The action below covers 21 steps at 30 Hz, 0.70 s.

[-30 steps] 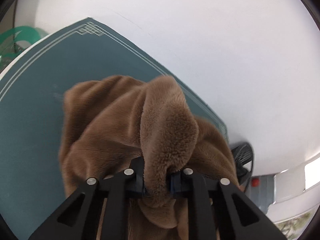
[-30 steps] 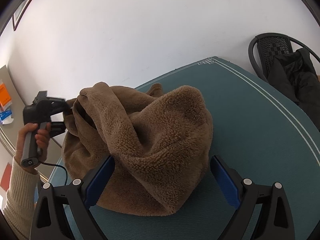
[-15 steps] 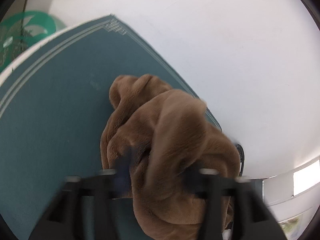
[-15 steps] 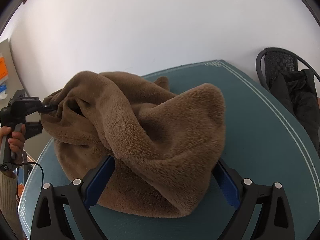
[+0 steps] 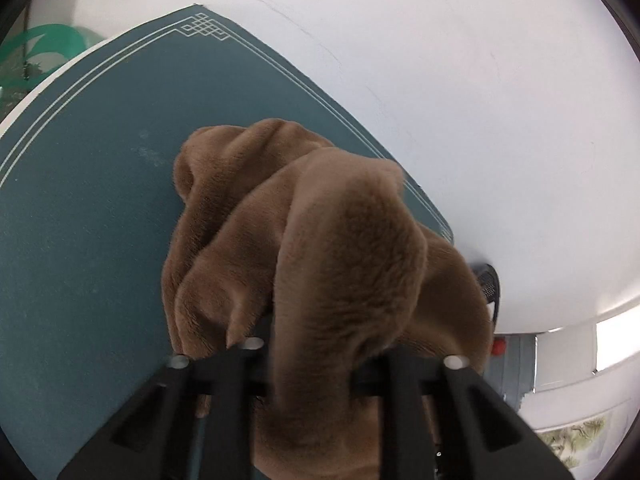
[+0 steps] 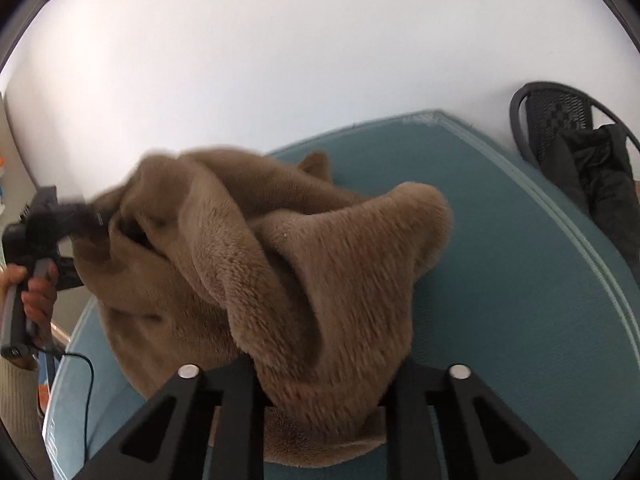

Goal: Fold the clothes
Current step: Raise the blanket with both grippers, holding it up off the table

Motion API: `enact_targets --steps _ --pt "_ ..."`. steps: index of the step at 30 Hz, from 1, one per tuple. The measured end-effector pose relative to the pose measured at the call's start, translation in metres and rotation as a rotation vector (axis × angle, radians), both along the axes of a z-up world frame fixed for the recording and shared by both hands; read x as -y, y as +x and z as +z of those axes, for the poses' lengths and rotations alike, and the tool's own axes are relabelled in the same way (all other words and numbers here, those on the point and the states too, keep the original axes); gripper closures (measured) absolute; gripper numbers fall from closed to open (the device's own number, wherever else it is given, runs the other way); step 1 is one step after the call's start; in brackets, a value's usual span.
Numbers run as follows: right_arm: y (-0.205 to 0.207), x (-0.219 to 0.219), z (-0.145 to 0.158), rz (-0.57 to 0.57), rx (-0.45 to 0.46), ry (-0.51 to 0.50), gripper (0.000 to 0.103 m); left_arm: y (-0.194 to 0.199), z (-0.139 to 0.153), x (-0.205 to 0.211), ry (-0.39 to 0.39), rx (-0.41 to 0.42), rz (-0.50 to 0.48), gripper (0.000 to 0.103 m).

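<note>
Jaws on the right gripper (image 6: 320, 384) just clamped onto the brown fleece (image 6: 280, 264), left gripper (image 5: 312, 364) already pinching it, so it's bunched over the teal surface (image 6: 500, 280), ready to spread.

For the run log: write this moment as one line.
left hand-held gripper: shut on brown fleece garment | right hand-held gripper: shut on it | garment bunched on teal table

teal table (image 6: 520, 280) with pale border lines

a bunched brown fleece garment (image 6: 304, 264) lies on it toward the left edge.
</note>
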State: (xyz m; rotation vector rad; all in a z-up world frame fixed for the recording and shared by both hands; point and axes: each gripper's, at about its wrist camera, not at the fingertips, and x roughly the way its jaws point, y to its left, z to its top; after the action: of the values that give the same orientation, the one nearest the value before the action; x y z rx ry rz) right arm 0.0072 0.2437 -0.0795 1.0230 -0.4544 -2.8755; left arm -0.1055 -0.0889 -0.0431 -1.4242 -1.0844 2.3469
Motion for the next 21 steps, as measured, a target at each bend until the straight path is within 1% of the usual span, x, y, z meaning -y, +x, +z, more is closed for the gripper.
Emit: enact_targets --steps 3,7,9,11,13,14,15,18,21 --pt "0.019 -0.007 0.029 -0.052 -0.118 0.015 0.091 0.022 0.024 0.007 0.045 -0.085 0.0 0.084" --pt "0.049 -0.008 0.08 -0.109 -0.3 0.07 0.091 0.059 0.071 0.017 0.109 -0.226 -0.007 0.084" --pt "0.062 -0.004 0.104 -0.122 -0.378 0.091 0.091 0.083 0.099 0.022 0.138 -0.304 -0.008 0.084" --pt "0.079 0.003 0.129 -0.132 -0.46 0.103 0.091 0.1 0.135 0.02 0.159 -0.377 -0.005 0.084" --pt "0.098 0.01 0.151 -0.145 -0.535 0.112 0.091 0.117 0.168 0.026 0.176 -0.441 0.001 0.084" --pt "0.105 0.013 0.162 -0.15 -0.572 0.116 0.091 0.13 0.189 0.021 0.177 -0.479 0.008 0.084" --pt "0.11 0.016 0.173 -0.154 -0.608 0.119 0.091 0.144 0.202 0.025 0.178 -0.517 0.015 0.084" --pt "0.127 0.027 0.212 -0.169 -0.724 0.121 0.091 0.191 0.237 0.037 0.184 -0.634 0.04 0.084" --pt "0.156 0.041 0.242 -0.19 -0.849 0.138 0.091 0.245 0.269 0.044 0.175 -0.762 0.073 0.084"
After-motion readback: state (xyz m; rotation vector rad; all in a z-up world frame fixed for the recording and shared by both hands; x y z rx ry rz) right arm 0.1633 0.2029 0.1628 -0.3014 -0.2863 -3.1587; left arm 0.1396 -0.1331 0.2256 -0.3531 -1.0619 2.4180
